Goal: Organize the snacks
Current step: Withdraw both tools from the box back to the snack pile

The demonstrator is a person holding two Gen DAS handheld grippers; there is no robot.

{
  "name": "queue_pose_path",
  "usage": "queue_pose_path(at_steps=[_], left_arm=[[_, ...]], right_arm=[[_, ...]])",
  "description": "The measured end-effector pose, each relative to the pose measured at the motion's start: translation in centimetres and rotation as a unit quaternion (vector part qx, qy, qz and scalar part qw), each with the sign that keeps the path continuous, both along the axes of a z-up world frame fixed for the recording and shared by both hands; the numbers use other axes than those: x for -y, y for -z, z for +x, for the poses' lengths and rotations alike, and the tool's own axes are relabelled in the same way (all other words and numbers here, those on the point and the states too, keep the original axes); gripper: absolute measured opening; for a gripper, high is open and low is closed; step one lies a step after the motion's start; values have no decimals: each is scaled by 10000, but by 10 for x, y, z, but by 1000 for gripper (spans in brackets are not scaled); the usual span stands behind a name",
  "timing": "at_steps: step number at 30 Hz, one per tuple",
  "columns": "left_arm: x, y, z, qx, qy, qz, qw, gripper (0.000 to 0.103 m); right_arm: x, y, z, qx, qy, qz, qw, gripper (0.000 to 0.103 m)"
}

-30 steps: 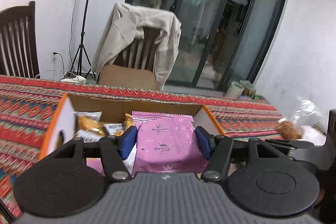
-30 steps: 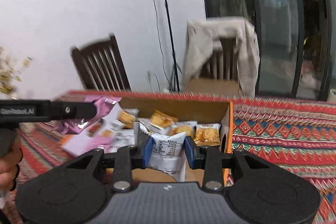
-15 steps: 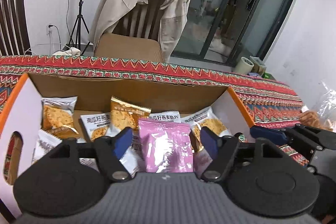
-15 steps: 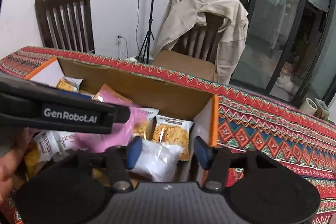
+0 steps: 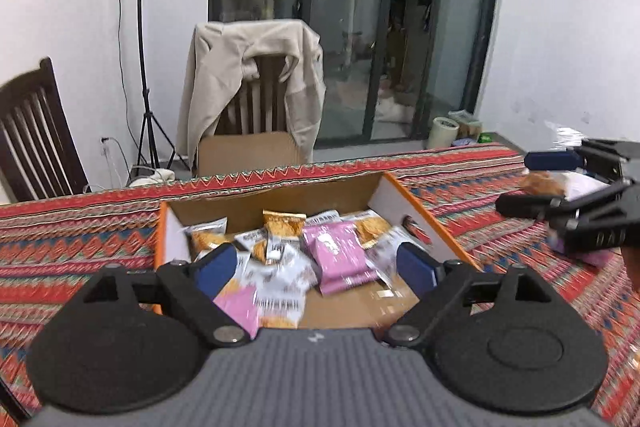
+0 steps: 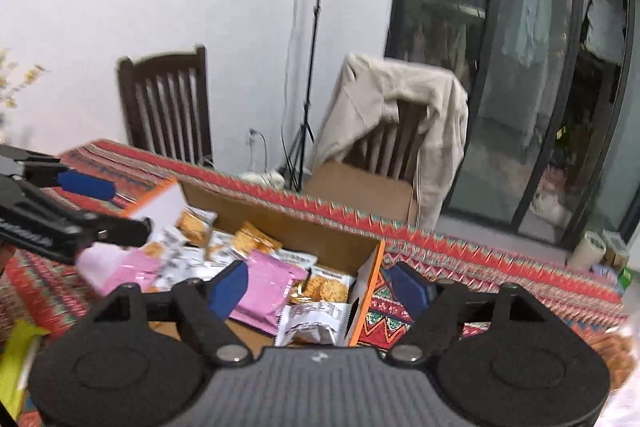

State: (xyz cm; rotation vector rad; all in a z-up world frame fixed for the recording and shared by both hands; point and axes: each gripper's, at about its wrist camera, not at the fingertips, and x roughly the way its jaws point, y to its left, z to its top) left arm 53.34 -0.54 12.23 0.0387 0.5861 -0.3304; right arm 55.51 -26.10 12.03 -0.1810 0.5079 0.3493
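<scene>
Right gripper (image 6: 318,287): jaws opening, nothing pressed between the pads.
Cardboard box (image 6: 370,269): on patterned tablecloth (image 6: 460,267), holding cracker packets (image 6: 324,287) and a pink packet (image 6: 268,291).
Left gripper (image 6: 112,207): above box's left end.

Patterned tablecloth (image 5: 80,247) bears snack box (image 5: 404,197).

Snack packets (image 5: 280,251) sit piled in the box (image 5: 404,203) on the surface (image 5: 80,239), two chairs (image 5: 256,107) right behind it.

Open cardboard box (image 5: 394,193) on table; pink packet (image 5: 340,255) lying atop orange/white cracker packets (image 5: 282,227), jumbled.
</scene>
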Motion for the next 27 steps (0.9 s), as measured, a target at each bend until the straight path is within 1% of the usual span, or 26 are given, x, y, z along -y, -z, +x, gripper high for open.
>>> queue_pose_path(at_steps=[3, 5, 7, 10, 12, 13, 15, 18, 20, 22, 23, 24, 25, 27], left_arm=[[-15, -9, -52, 85, 15, -98, 9999, 93], [-28, -11, -92, 189, -42, -168, 9997, 96], [-41, -5, -131, 291, -189, -220, 9992, 97], [-57, 9, -188, 335, -417, -247, 9983, 99], [-66, 20, -223, 355, -641, -353, 9967, 101], [-69, 24, -239, 359, -790, -392, 9955, 102], [-70, 34, -269, 429, -1019, -294, 9934, 102], [-69, 53, -308, 441, -1246, -149, 9911, 103], [-70, 67, -328, 308, -1310, -243, 9906, 103], [-69, 85, -338, 101, -1173, -386, 9923, 103], [-69, 94, -339, -70, -1112, -425, 9929, 103], [-68, 104, -341, -272, -1078, -376, 9931, 103], [-67, 110, -343, -366, -1101, -338, 9927, 103], [-66, 119, -346, -504, -1123, -314, 9919, 103]], right_arm=[[6, -17, -46, 199, -129, 27, 9997, 84], [11, -23, -84, 364, -200, 48, 9991, 91], [20, -24, -121, 548, -220, 193, 9981, 97], [30, -17, -172, 611, -154, 345, 9974, 98], [35, -7, -205, 606, -86, 448, 9971, 99], [37, -1, -222, 576, -80, 463, 9972, 102], [39, 11, -250, 549, 40, 530, 9971, 103], [37, 37, -292, 443, 262, 530, 9973, 103], [35, 57, -315, 340, 410, 582, 9969, 103], [35, 78, -335, 149, 590, 690, 9958, 103], [37, 89, -345, 37, 648, 761, 9950, 103], [40, 99, -353, -85, 680, 847, 9940, 103], [43, 111, -360, -254, 729, 975, 9922, 103], [47, 125, -367, -541, 854, 1121, 9885, 103]])
